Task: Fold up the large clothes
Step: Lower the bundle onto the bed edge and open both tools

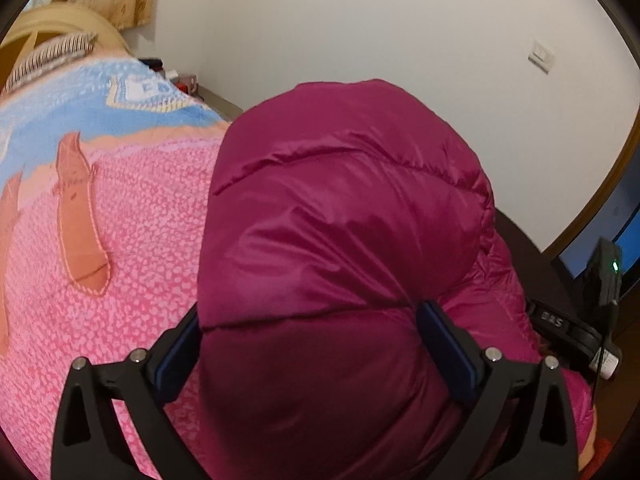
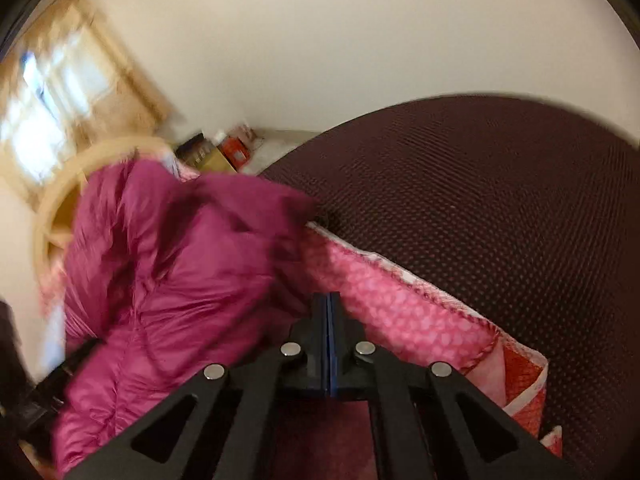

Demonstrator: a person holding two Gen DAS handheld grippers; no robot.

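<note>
A magenta puffer jacket [image 1: 344, 216] bulges up in front of my left gripper [image 1: 308, 344]. The left gripper's two fingers stand wide apart on either side of a thick fold of the jacket, pressed against it. In the right wrist view the jacket [image 2: 168, 280] hangs bunched at the left, blurred. My right gripper [image 2: 329, 320] has its blue pads pressed together with nothing visible between them. It is just right of the jacket, above the pink blanket [image 2: 400, 312].
A pink and blue patterned blanket [image 1: 100, 208] covers the bed, with a wooden headboard [image 1: 52, 24] at the far end. A dark mesh surface [image 2: 500, 208] lies to the right. A white wall [image 1: 360, 32] is behind. Dark devices and cables [image 1: 592, 312] sit at the right.
</note>
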